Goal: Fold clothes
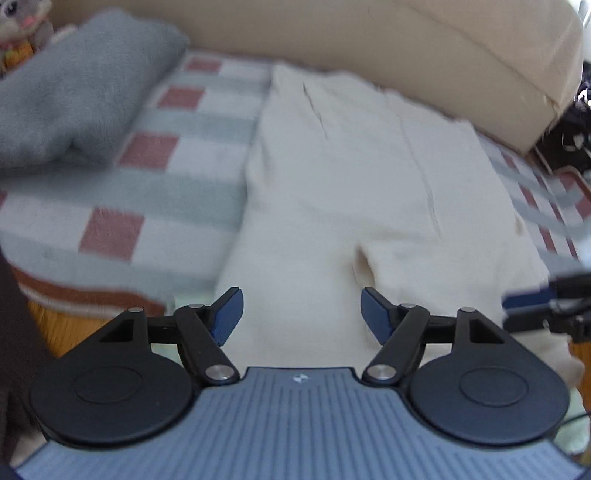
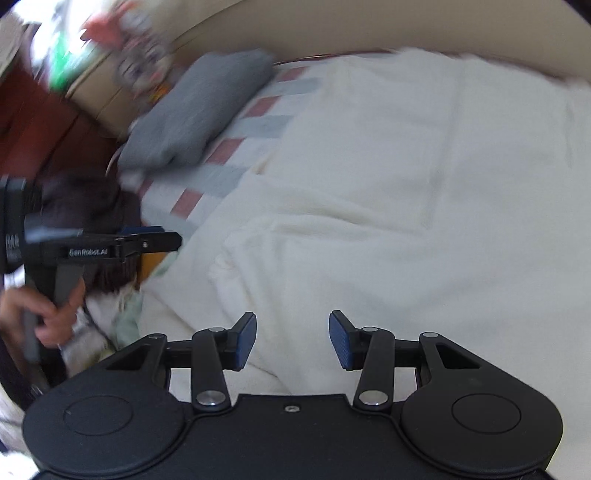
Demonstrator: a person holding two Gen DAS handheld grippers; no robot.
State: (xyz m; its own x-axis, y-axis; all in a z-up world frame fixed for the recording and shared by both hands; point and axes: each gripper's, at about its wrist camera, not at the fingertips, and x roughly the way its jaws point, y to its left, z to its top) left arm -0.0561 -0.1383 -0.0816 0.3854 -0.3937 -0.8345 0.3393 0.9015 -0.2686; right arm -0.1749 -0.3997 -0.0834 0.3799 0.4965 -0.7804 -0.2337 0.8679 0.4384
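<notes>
Sofa (image 1: 461,48), beige upholstery: one. Backrest runs behind all the other items; it serves as the working surface.

Checked blanket (image 1: 155,184), white with grey and dusty-red squares: one. Spread over the seat, under both garments.

Cream garment (image 1: 332,192), soft knit, apparently trousers or a similar long piece: one. Lies lengthwise on the blanket, near the middle of the seat, its near end reaching the front edge below both tools. Status, judged: partly folded. It lies in a fairly tidy long strip, with a doubled-over layer visible in the right wrist view and a loose cuff or opening near the front. Further cross-folds into a compact bundle appear to be left.

Grey garment (image 1: 74,88), fleecy: one. Sits to the left of the cream garment, apart from it, already in a thick folded bundle. Status, judged: done and set aside.

Plush toy (image 1: 22,29), grey with pink and orange: one, at the far left corner behind the grey garment; blurred.

Left gripper (image 1: 301,314): one. Jaws stand wide apart, nothing between the pads; it hangs above the near end of the cream garment without gripping it. The person's hand (image 2: 40,314) on its handle shows in the right wrist view.

Right gripper (image 2: 291,339): one. Jaws likewise released and empty, over the cream cloth's front edge.

Tally: two garments, one finished, one in progress.
</notes>
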